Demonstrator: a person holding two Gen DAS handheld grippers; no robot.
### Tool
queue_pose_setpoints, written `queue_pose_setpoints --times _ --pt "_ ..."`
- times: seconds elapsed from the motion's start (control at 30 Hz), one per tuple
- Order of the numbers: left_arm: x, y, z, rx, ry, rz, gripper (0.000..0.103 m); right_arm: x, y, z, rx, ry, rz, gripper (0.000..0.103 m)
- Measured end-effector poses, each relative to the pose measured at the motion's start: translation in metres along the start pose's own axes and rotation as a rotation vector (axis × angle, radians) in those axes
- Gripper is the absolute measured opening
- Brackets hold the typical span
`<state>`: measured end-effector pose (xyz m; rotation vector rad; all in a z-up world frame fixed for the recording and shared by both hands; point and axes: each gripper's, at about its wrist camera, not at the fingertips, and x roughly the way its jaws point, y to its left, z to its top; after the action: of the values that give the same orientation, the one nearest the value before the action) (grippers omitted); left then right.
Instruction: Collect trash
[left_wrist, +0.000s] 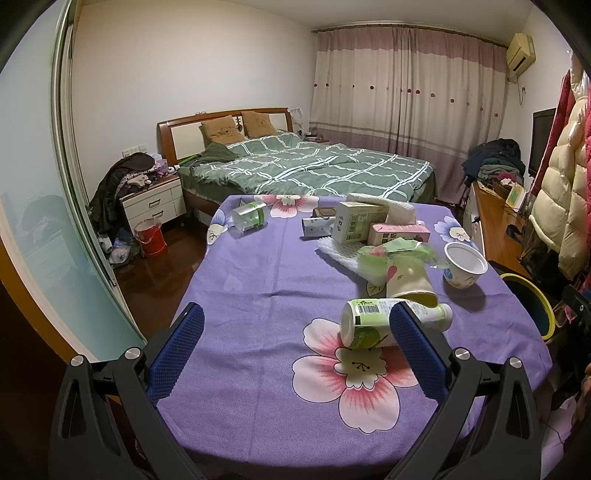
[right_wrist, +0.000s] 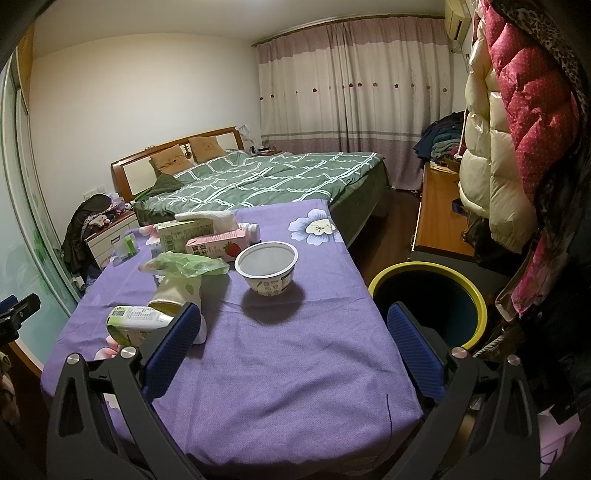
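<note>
- My left gripper (left_wrist: 295, 338) hangs over the near part of the table (left_wrist: 258, 280), jaws spread wide, nothing between them
- My right gripper (right_wrist: 293, 341) hangs over the near right part of the same table, jaws just as wide and holding nothing
- The purple flowered cloth covers the tabletop, and the trash is spread over its far and right parts
- Nearest my left gripper lies a white bottle (left_wrist: 369, 326) with a green label, on its side; my right finger (left_wrist: 413, 343) sits in front of it in the left wrist view, and I cannot tell whether they touch
- Just beyond the bottle a cream paper cup (left_wrist: 410, 282) lies tipped over, with a crumpled green plastic bag (left_wrist: 399, 254) against its far end
- To the right of those a white paper bowl (right_wrist: 266, 266) stands upright, open mouth up, apart from the rest
- Farther off are a pink strawberry milk carton (right_wrist: 218, 247) and a pale green box (right_wrist: 181, 232), close together, with a white towel (right_wrist: 210, 218) behind them
- On the far left of the cloth a clear plastic jar (left_wrist: 249, 216) with a green band lies on its side, well apart from the pile
- The yellow-rimmed bin (right_wrist: 424, 299) stands on the floor just beside the table's right edge, dark inside
</note>
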<state>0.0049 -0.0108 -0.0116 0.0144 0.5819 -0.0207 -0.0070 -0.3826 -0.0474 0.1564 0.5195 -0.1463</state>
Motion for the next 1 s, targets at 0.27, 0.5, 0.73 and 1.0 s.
queue_pose_setpoints --times 0.27,0.5,0.73,1.0 --pt "0.002 0.0 0.0 0.002 0.003 -0.002 0.099 0.0 0.0 0.0 0.001 -0.001 0.0 0.097" --pt "0.002 -0.001 0.0 0.002 0.004 -0.002 0.099 0.001 -0.001 0.0 0.002 0.0 0.0 0.097" --pt "0.004 -0.001 -0.001 0.004 0.006 -0.001 0.099 0.002 0.0 -0.001 0.001 0.003 0.0 0.097" --pt "0.009 0.001 -0.003 0.003 0.017 0.001 0.099 0.011 0.002 0.0 0.006 0.019 0.006 0.097"
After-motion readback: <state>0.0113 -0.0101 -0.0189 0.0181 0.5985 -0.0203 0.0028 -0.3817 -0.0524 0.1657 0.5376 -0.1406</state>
